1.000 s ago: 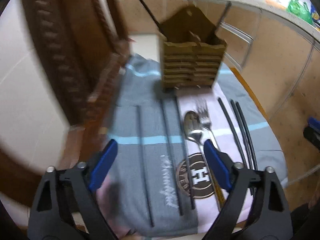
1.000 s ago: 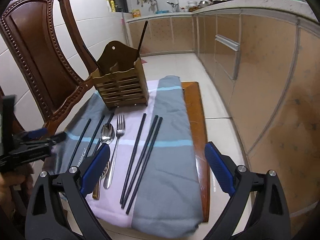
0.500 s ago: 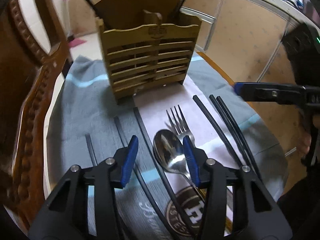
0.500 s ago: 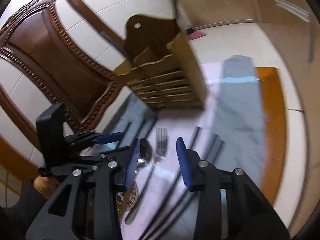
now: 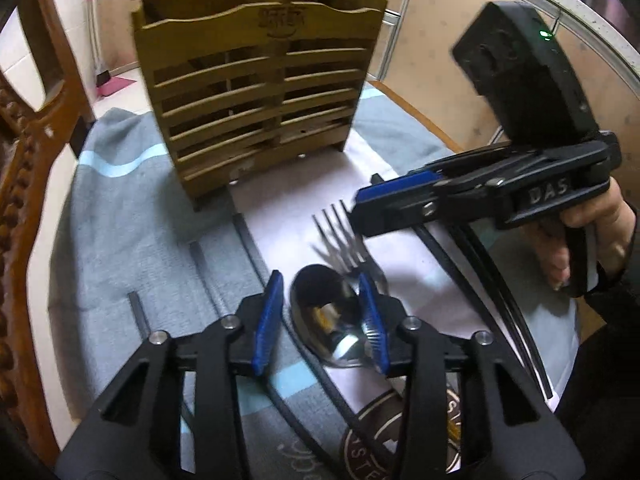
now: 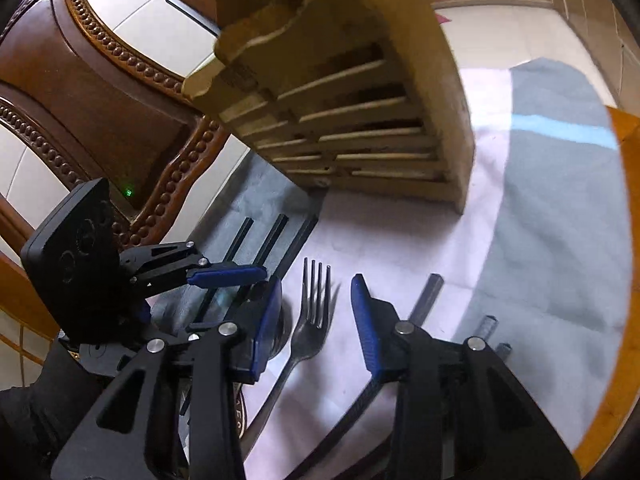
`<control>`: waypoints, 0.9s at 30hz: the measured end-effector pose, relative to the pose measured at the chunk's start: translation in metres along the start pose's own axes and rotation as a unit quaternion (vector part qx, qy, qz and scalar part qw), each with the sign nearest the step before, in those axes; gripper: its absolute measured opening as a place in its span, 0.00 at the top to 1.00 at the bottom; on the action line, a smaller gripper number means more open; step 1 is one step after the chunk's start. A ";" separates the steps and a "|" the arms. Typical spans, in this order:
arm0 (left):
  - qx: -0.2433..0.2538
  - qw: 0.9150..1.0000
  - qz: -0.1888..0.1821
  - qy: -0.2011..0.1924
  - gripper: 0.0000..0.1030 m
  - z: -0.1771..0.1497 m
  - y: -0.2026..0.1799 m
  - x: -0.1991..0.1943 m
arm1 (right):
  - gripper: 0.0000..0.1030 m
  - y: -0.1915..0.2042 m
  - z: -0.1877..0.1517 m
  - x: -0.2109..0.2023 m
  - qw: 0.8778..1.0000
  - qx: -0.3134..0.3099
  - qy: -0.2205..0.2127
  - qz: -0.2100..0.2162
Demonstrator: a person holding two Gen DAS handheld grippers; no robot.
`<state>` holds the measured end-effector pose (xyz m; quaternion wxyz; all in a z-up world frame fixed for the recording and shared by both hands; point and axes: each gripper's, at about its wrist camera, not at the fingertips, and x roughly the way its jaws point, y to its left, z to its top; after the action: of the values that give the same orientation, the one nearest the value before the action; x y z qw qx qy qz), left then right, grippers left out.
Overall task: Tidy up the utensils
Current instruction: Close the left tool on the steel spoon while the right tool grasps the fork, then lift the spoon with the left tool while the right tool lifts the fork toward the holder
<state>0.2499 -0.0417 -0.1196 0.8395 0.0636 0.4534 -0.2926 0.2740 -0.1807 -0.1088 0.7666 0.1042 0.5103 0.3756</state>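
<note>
A steel spoon (image 5: 320,312) and a fork (image 5: 344,240) lie side by side on the pink strip of a cloth. My left gripper (image 5: 319,282) hangs over the spoon with the bowl between its blue pads. Its jaws are closing and the pads do not press on the spoon. My right gripper (image 6: 316,284) straddles the fork (image 6: 310,332) tines, pads clear on both sides. From the left wrist view the right gripper (image 5: 354,212) reaches in from the right. The slatted wooden holder (image 5: 256,92) stands behind the utensils, with two black chopsticks in it.
Black chopsticks (image 5: 480,280) lie right of the fork, and more chopsticks (image 5: 248,248) lie left of the spoon. The grey towel (image 5: 132,220) covers an orange board (image 6: 624,280). A carved wooden chair (image 6: 92,92) stands close on the left. Kitchen cabinets (image 5: 440,20) run behind.
Both grippers came down and closer to the cloth, and their jaws narrowed. The right one swung left over the fork. The left one settled over the spoon.
</note>
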 end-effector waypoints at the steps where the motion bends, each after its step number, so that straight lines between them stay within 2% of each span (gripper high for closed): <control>1: -0.001 1.000 -0.001 0.004 0.68 0.001 0.000 0.003 | 0.63 -0.001 0.001 0.002 1.000 -0.001 0.003 0.001; 2: -0.003 1.000 -0.001 0.010 0.70 0.001 0.000 0.006 | 0.63 -0.001 0.003 0.007 1.000 0.000 0.009 0.003; 3: -0.006 1.000 -0.006 0.015 0.78 0.001 0.002 0.009 | 0.63 -0.002 0.003 0.011 1.000 0.000 0.011 0.004; 4: -0.011 1.000 -0.011 0.016 0.82 0.001 0.003 0.010 | 0.67 -0.002 0.004 0.014 1.000 0.002 0.012 0.006; 6: -0.018 1.000 -0.010 0.012 0.87 0.002 0.004 0.009 | 0.85 -0.004 0.005 0.021 1.000 0.010 0.020 0.007; 9: -0.028 1.000 -0.012 0.006 0.94 0.003 0.008 0.004 | 0.92 0.003 0.006 0.014 1.000 0.002 0.017 0.007; 11: -0.027 1.000 -0.013 0.005 0.94 0.003 0.009 -0.001 | 0.97 0.010 0.007 0.009 1.000 -0.008 0.008 0.001; 17: -0.032 0.999 -0.007 -0.005 0.96 0.003 0.000 -0.024 | 0.97 0.038 0.006 -0.014 0.999 -0.041 -0.014 -0.022; 23: -0.041 0.997 0.033 -0.048 0.96 0.008 -0.009 -0.065 | 0.97 0.070 -0.007 -0.055 0.992 -0.073 -0.060 -0.081; 27: -0.022 0.994 0.064 -0.091 0.96 0.011 -0.028 -0.104 | 0.97 0.101 -0.020 -0.095 0.983 -0.097 -0.105 -0.117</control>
<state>0.1987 -0.0232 -0.0255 0.8955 0.0475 0.3762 -0.2329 0.1905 -0.1796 0.0040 0.8611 0.0079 0.3963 0.3184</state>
